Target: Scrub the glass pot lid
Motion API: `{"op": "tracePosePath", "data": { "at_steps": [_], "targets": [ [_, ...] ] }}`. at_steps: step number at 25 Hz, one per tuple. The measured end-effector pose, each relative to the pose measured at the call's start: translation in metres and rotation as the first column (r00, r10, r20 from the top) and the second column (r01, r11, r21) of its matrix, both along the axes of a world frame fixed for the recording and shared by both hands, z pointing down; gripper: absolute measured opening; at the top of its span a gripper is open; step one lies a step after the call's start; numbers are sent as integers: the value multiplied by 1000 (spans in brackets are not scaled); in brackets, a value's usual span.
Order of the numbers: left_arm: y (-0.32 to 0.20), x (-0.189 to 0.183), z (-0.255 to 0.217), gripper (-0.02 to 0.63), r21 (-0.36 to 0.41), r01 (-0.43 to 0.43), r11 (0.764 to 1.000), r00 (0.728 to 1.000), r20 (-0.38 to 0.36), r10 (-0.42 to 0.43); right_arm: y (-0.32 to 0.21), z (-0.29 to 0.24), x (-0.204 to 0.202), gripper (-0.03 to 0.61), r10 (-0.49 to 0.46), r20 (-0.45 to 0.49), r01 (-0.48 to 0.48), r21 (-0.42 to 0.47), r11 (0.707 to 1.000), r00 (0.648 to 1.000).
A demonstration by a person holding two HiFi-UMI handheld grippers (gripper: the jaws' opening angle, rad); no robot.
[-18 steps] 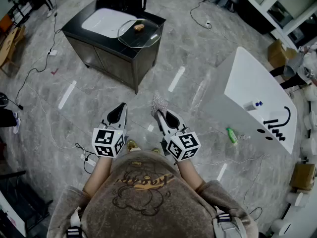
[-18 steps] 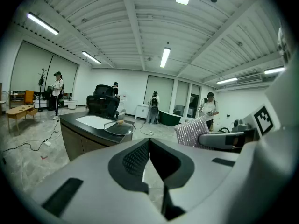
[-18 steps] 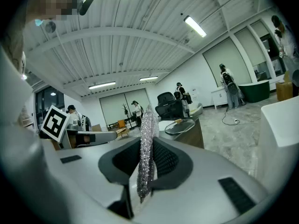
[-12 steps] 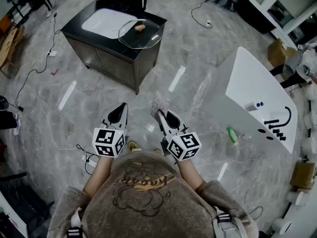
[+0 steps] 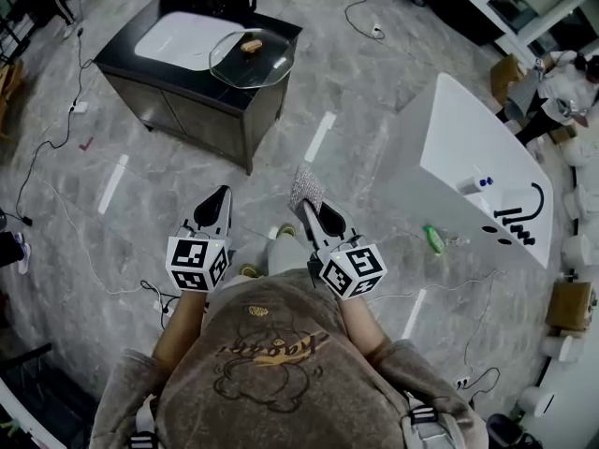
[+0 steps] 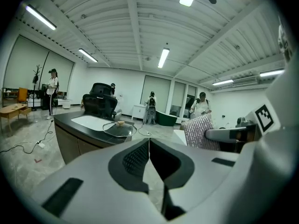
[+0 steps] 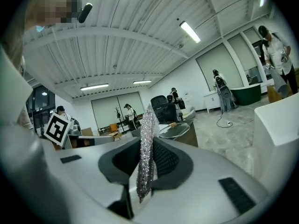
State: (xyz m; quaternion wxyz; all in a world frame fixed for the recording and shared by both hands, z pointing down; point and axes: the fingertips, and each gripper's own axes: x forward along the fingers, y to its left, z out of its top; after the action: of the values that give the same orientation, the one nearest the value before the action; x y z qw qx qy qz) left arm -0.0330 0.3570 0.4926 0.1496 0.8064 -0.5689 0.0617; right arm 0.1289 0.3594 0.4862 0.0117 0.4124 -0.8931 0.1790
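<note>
Ahead, lid (image 5: 251, 62) sits near cabinet (image 5: 192, 112) corner (floor (image 5: 281, 152) between).

You hold both grippers over the grey floor (image 5: 374, 92), your left gripper (image 5: 217, 196) closed on nothing, your right gripper (image 5: 316, 215) pinching a silvery scrub pad (image 5: 306, 189), well apart from the glass pot lid (image 5: 251, 64) on the dark cabinet (image 5: 173, 101).

head: steeply down | gripper views: forward, level (sharing pot lid (image 5: 253, 59))
</note>
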Motion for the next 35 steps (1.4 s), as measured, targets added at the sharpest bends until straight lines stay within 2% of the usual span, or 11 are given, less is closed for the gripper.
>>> {"op": "tracePosePath", "data": {
  "at_steps": [7,14,19,27,31,35],
  "targets": [
    [-50,-15,3,17,7,-15,1000,1000,-6,15,-55,1,-14,80,27,-8,-27,11,1000,1000],
    [-127,-33,3,18,11,-62,998,997,-42,63,-140,-2,-38,80,10,8,-10,37,999,1000],
    [-195,-43,-2,17,26,-59,998,998,-25,60,-208,0,-55,80,-13,12,12,23,1000,1000],
    [-313,-40,-20,17,44,-76,996,992,-103,80,-327,-16,-64,80,-65,9,65,29,997,998],
    [-362,-35,-23,17,34,-74,997,994,-75,77,-377,-18,-61,80,-82,6,81,21,996,997],
    [-393,-32,-26,17,36,-73,997,993,-87,76,-412,-18,-64,80,-107,16,107,10,994,994]
  ]
}}
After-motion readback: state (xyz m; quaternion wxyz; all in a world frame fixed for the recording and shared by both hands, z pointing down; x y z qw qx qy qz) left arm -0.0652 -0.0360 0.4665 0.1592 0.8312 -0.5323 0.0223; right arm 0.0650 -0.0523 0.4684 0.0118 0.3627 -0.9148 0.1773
